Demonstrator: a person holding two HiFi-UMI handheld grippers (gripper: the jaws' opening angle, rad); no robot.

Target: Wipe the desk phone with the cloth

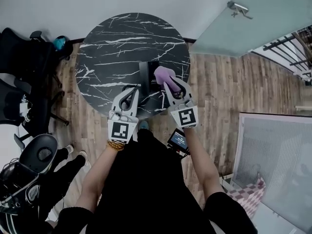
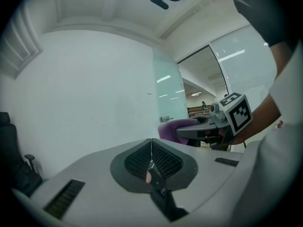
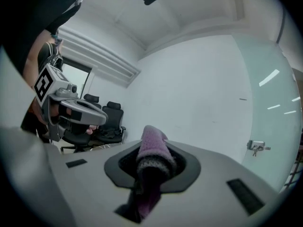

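The round marbled tabletop carries the desk phone near its near edge. The cloth, at the phone's right edge, is clamped in your right tongs. Judge it soft and light; grip a bunched fold. Your left tongs are closed together, empty.

**Matt plastic, fuzzy cloth, veined stone**

Clamped in the right gripper: purple cloth, soft, fuzzy, knitted-looking. Smooth grey matt plastic on both claw shells. On the left gripper, dark pads with fine ribbed grain, pressed together. Under both claws, table of black stone look, white-veined, smooth, faint sheen. Between the claw tips, desk phone, dark, finish unclear. Right of the right claw, matt wood-plank floor; beyond, frosted glass door, shiny metal handle.
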